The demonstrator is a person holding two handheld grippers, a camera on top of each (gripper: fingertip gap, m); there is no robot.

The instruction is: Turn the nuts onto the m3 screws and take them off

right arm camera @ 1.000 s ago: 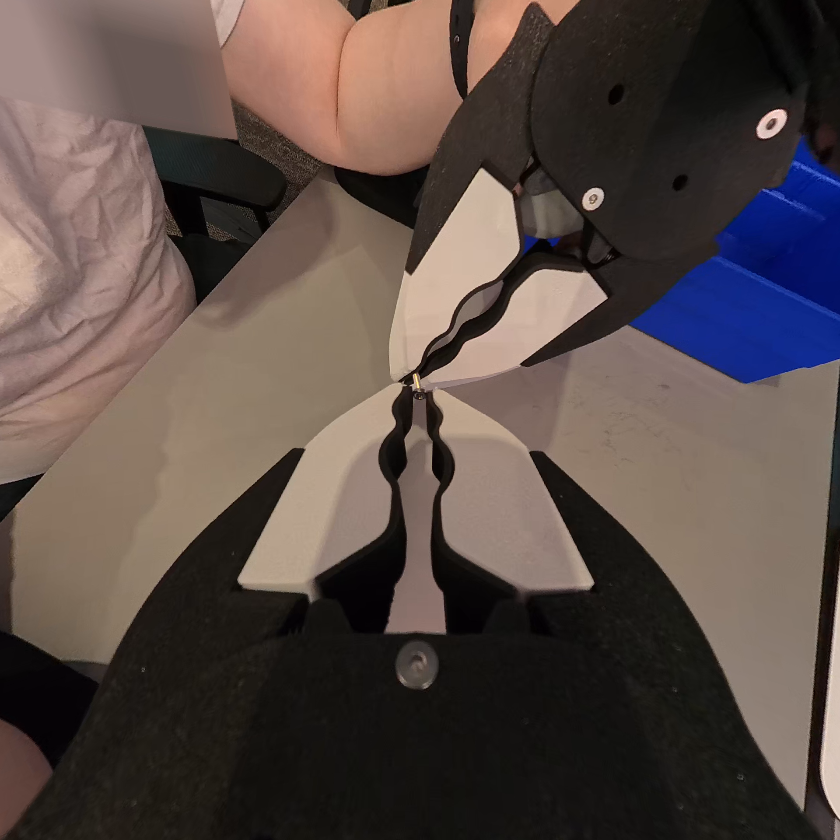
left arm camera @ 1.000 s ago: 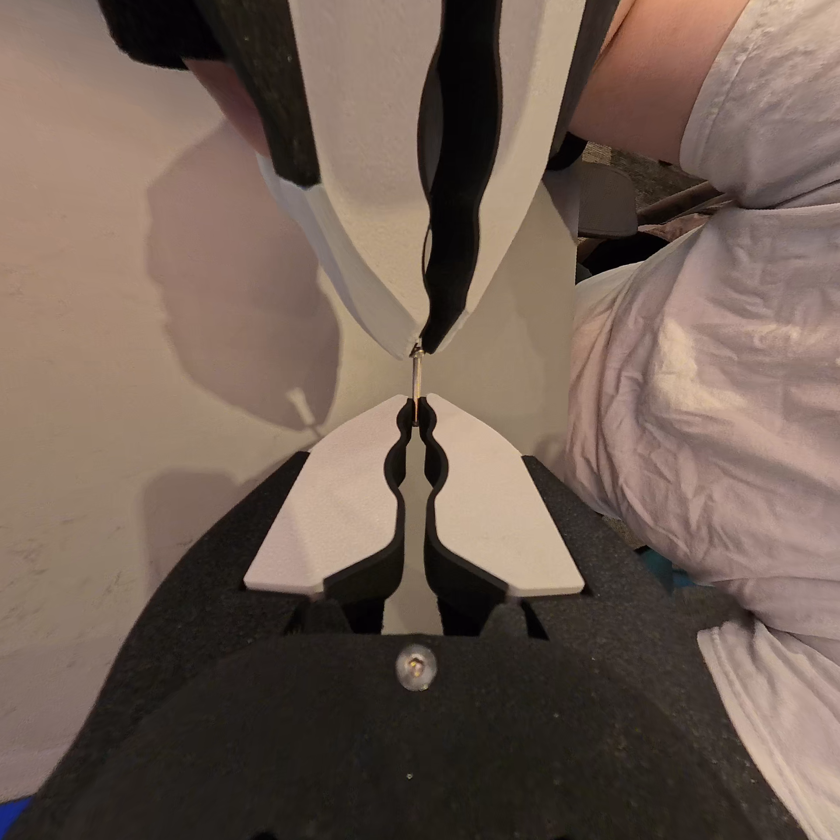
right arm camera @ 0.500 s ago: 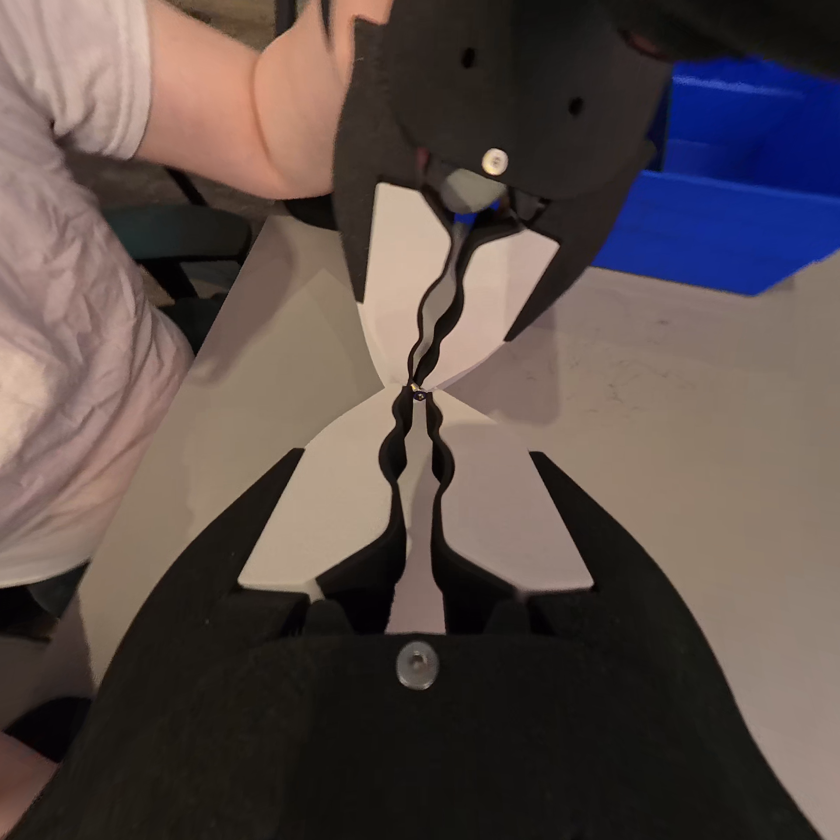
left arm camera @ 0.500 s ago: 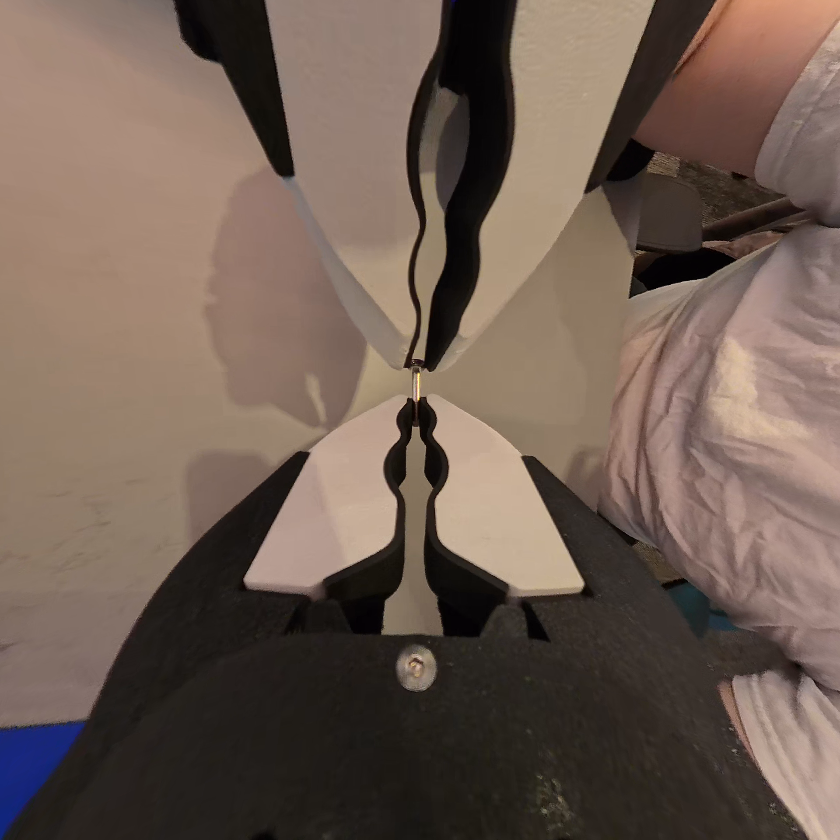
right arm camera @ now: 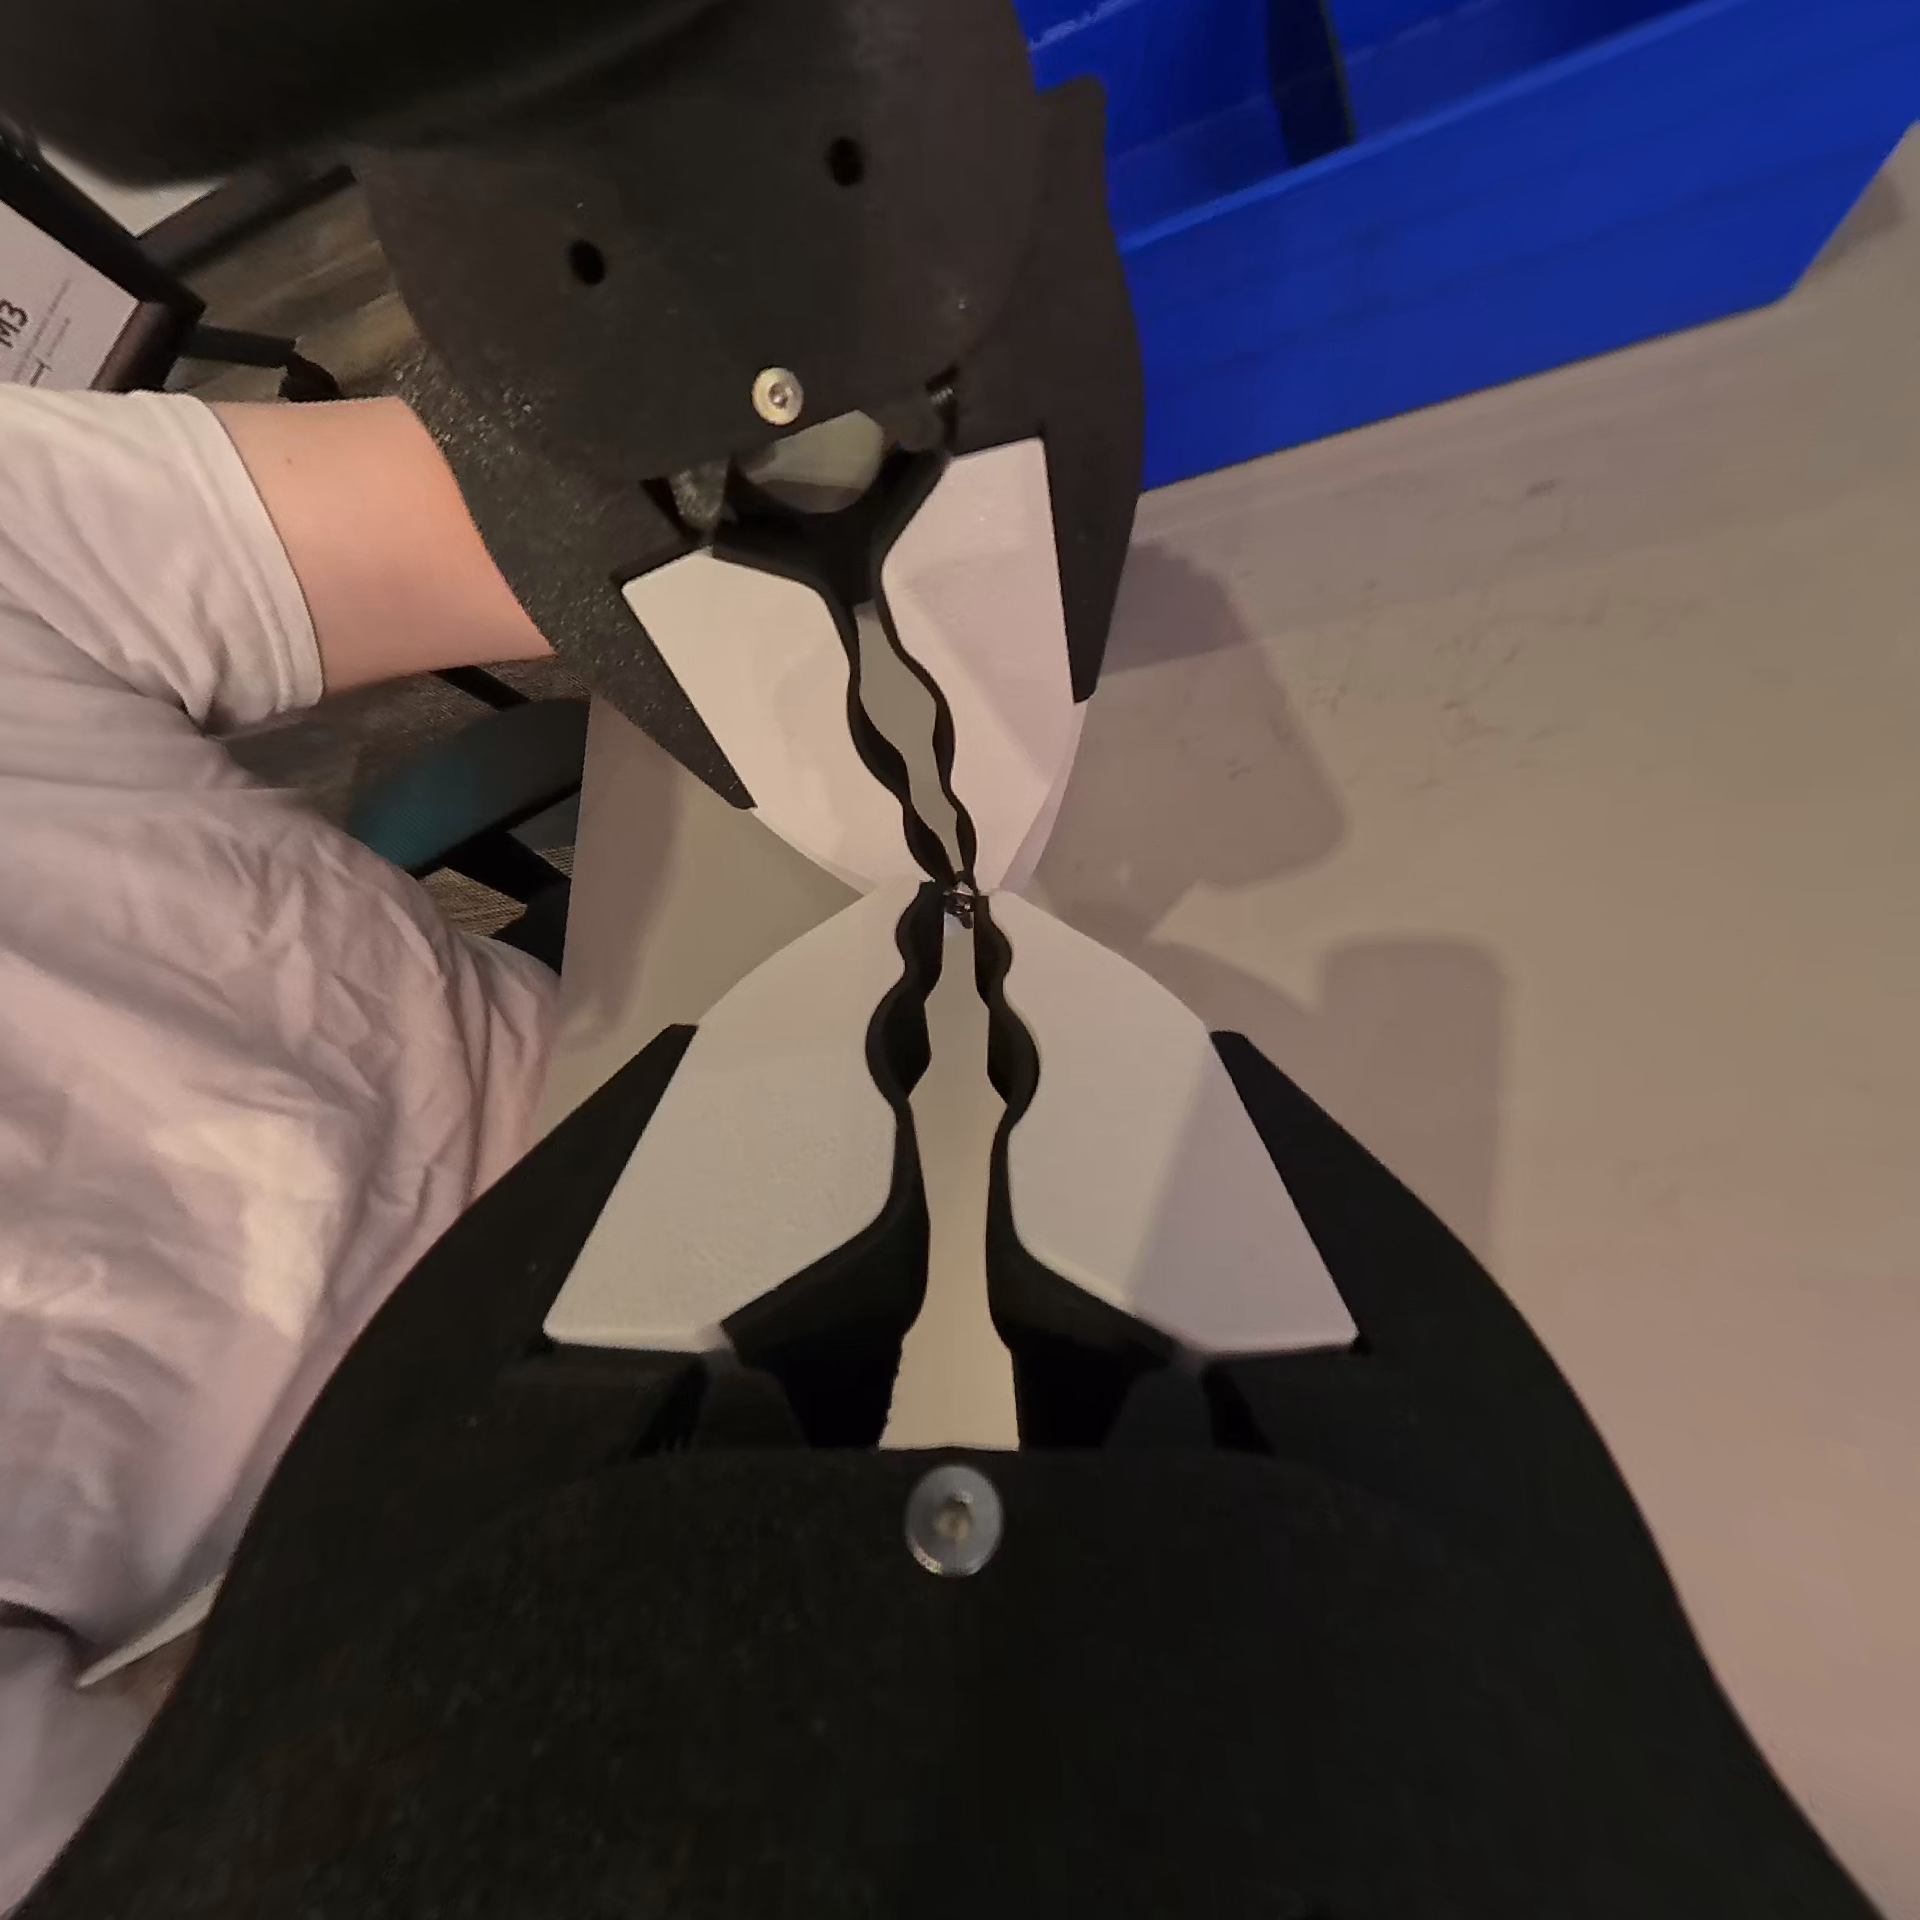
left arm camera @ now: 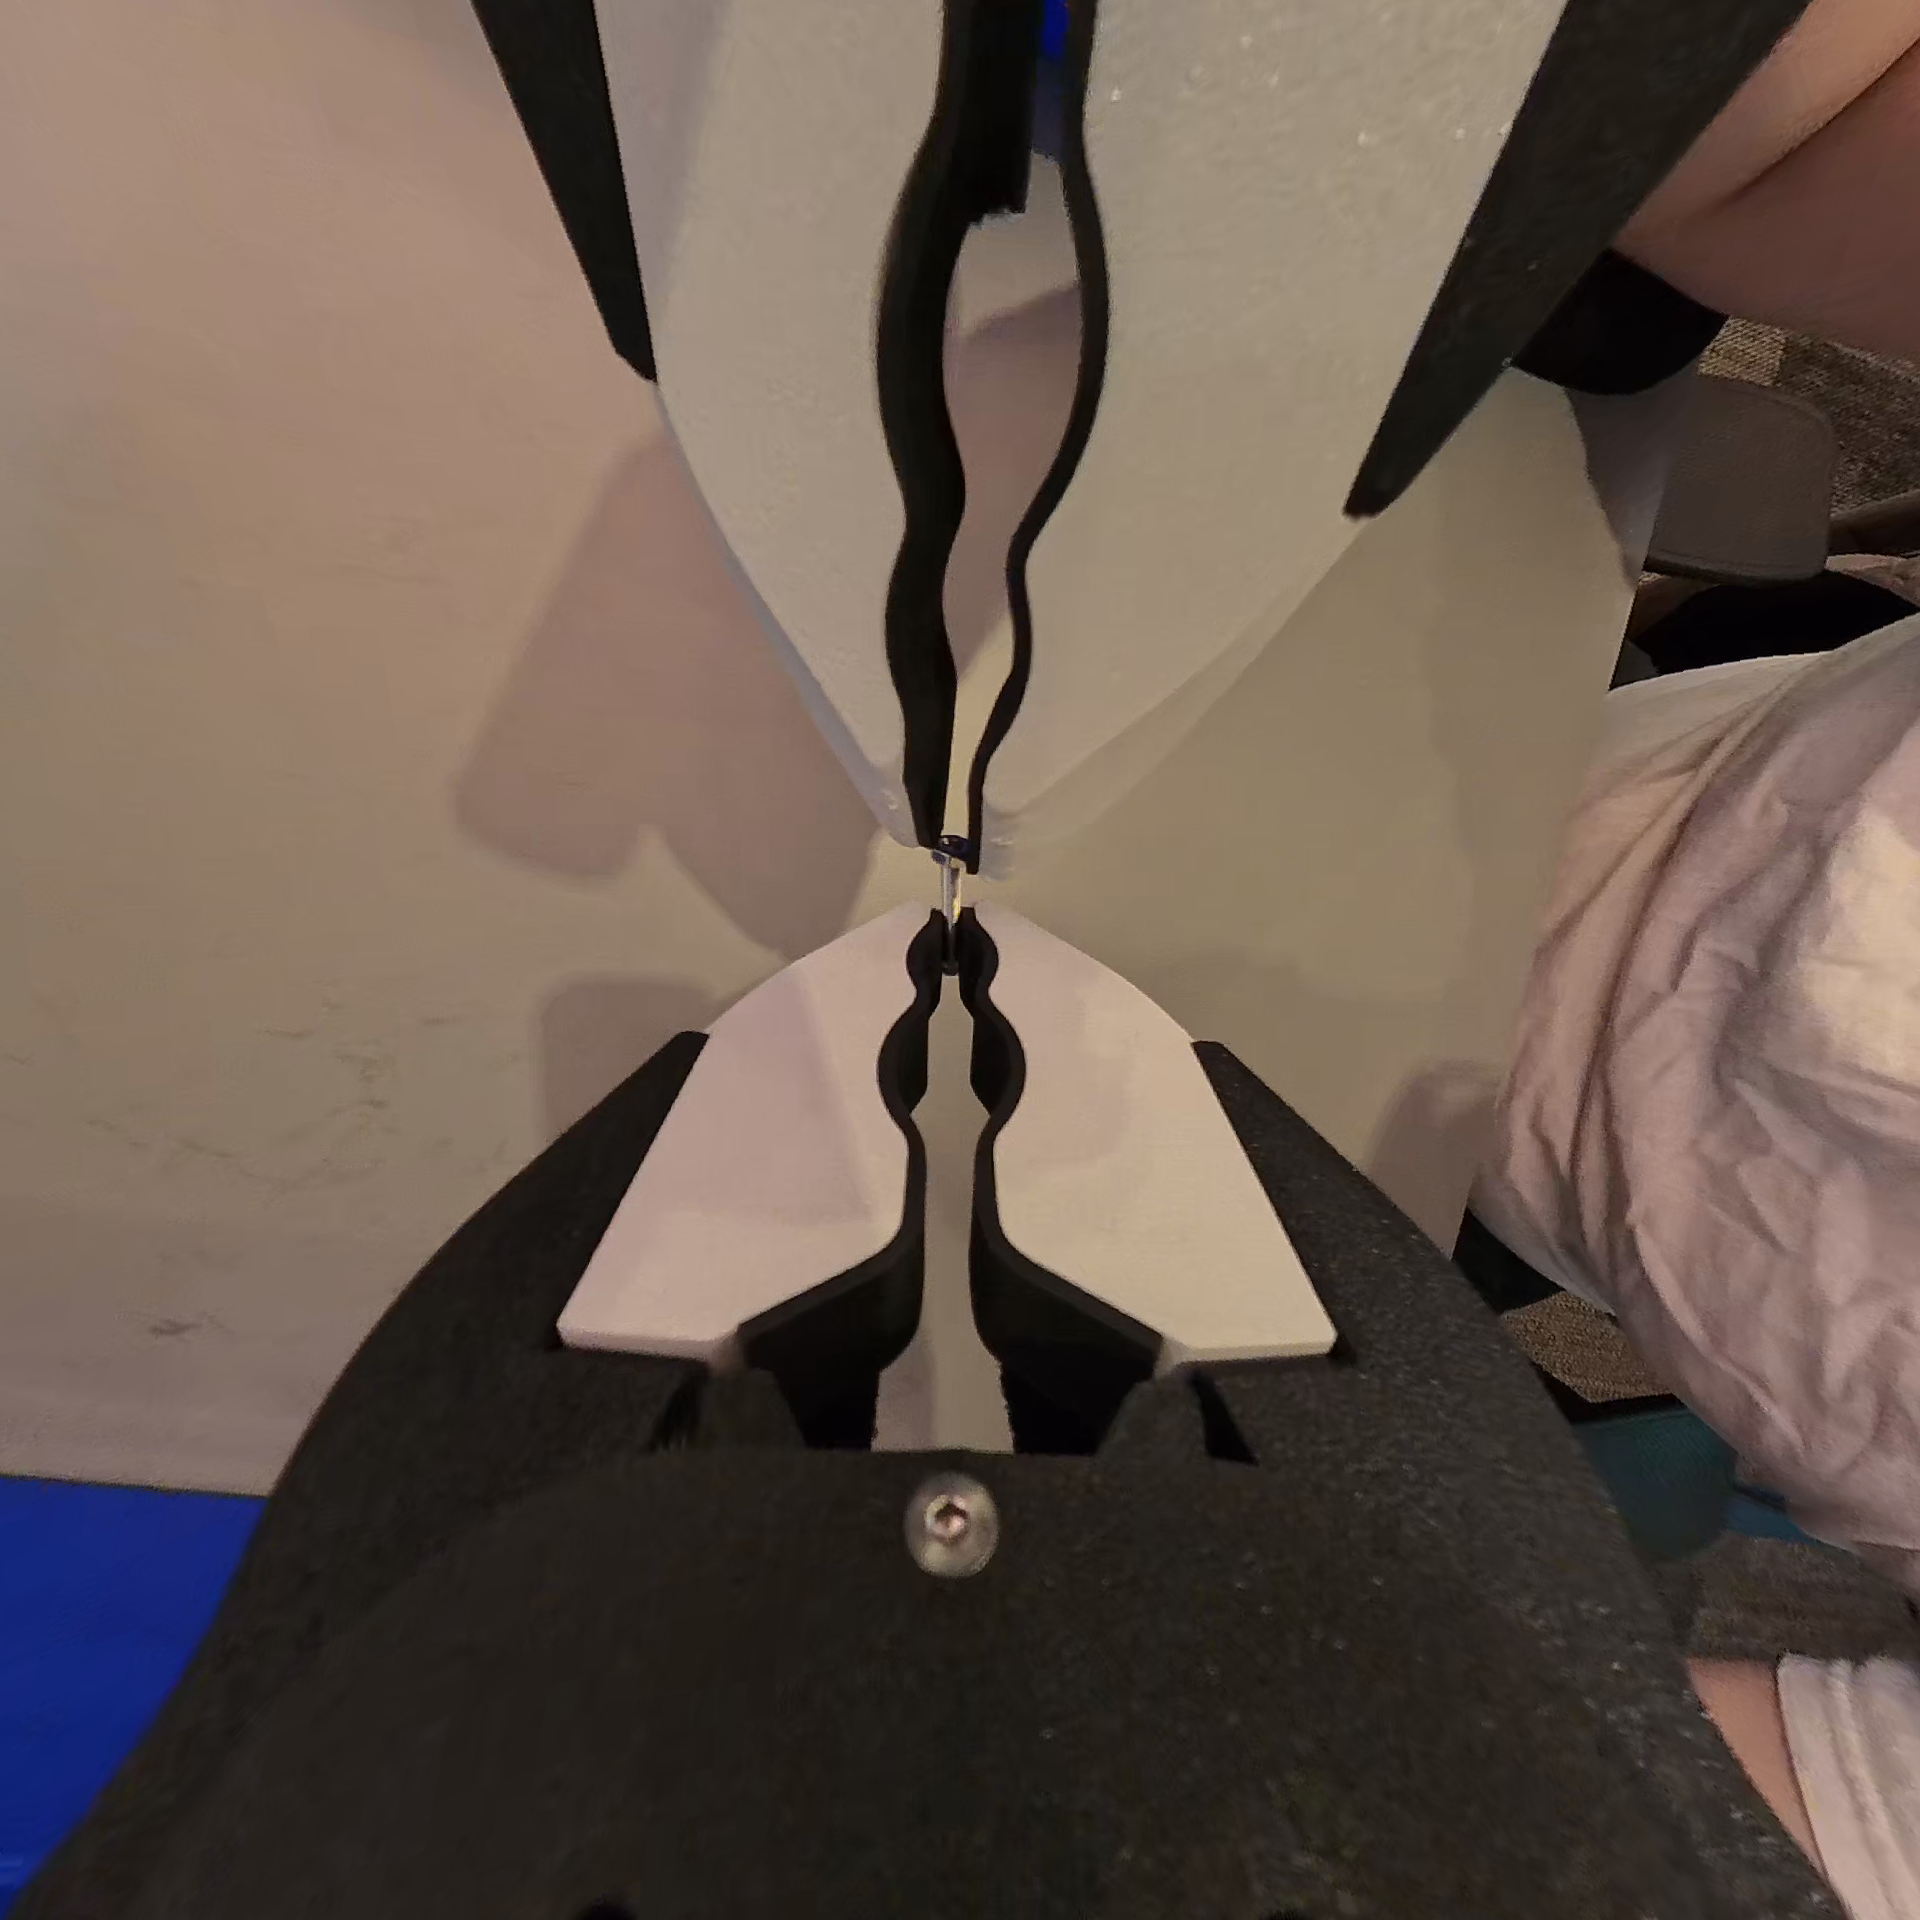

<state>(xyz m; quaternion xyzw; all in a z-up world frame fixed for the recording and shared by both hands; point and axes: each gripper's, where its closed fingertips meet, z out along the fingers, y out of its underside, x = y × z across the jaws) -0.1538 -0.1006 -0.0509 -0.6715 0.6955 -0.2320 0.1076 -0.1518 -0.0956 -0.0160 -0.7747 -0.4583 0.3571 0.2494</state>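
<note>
Two grippers meet tip to tip at frame centre, above a pale table. At the left of the right wrist view sit the person's white sleeve and forearm; moving right, the left gripper comes down from the top, and a blue bin fills the upper right corner.

In the left wrist view, the left gripper is clamped on the lower end of the M3 screw, whose thin bright shank stands in the small gap between the tips. Just above, the right gripper is pinched on a tiny dark piece at the screw's upper end, probably the nut, though it is too small to tell.

Both parts look featherlight, stiff and slick, so they could pop out of the tips easily. The likely safest hold is the nut by its flats and the screw low on the shank, axes kept in line.
</note>
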